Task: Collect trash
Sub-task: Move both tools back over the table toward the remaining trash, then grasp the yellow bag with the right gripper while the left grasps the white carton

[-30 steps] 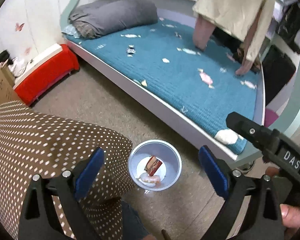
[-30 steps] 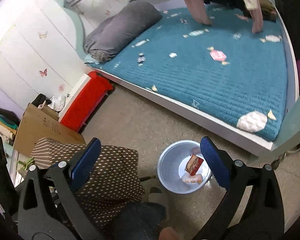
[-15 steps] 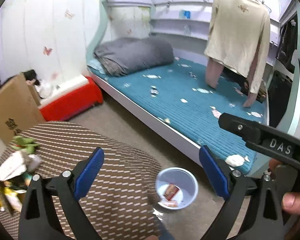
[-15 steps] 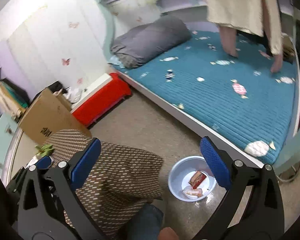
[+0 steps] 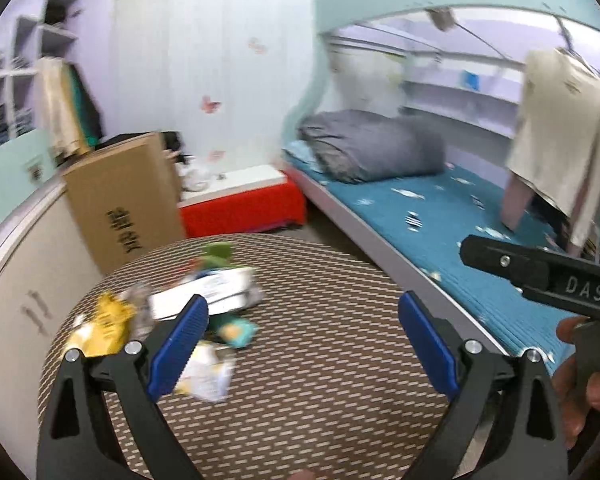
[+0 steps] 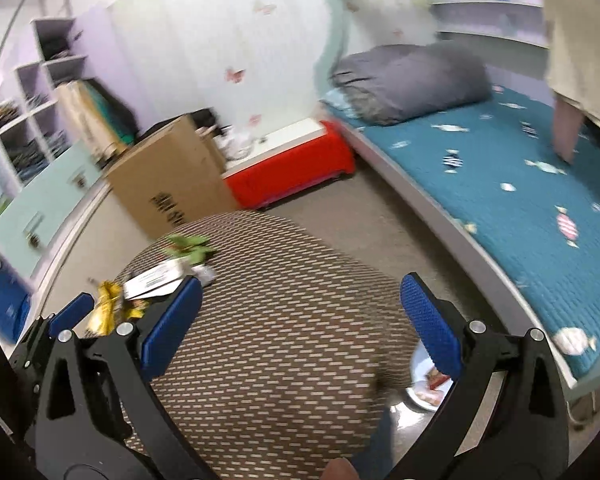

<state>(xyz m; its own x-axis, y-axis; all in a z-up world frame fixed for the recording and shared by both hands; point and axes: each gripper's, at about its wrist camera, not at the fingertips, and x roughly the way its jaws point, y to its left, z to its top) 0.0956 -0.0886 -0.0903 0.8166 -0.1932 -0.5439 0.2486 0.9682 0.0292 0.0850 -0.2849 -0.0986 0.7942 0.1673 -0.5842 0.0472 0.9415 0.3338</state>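
Observation:
Several pieces of trash lie on the left part of a round table [image 5: 320, 360] with a brown patterned cloth: a yellow wrapper [image 5: 104, 324], a white flat box [image 5: 208, 292], a green wrapper [image 5: 218, 254], a teal packet [image 5: 236, 330] and a white-yellow wrapper [image 5: 210, 378]. My left gripper [image 5: 303, 344] hangs open above the table, its left finger over the pile, holding nothing. My right gripper [image 6: 300, 332] is open and empty over the table's middle. A pale bin [image 6: 418, 394] holding a red packet stands on the floor, half hidden behind the right finger.
A cardboard box [image 5: 120, 204] and a red storage box [image 5: 240, 206] stand beyond the table. A bed with a teal mattress [image 5: 460, 232] and grey bedding [image 5: 372, 146] runs along the right. A beige garment [image 5: 556, 128] hangs over it. Shelves [image 6: 40, 100] line the left wall.
Both views have swung up from the floor bin to the table top. The trash pile has come into view, and the bin has left the left wrist view. Both grippers stay open.

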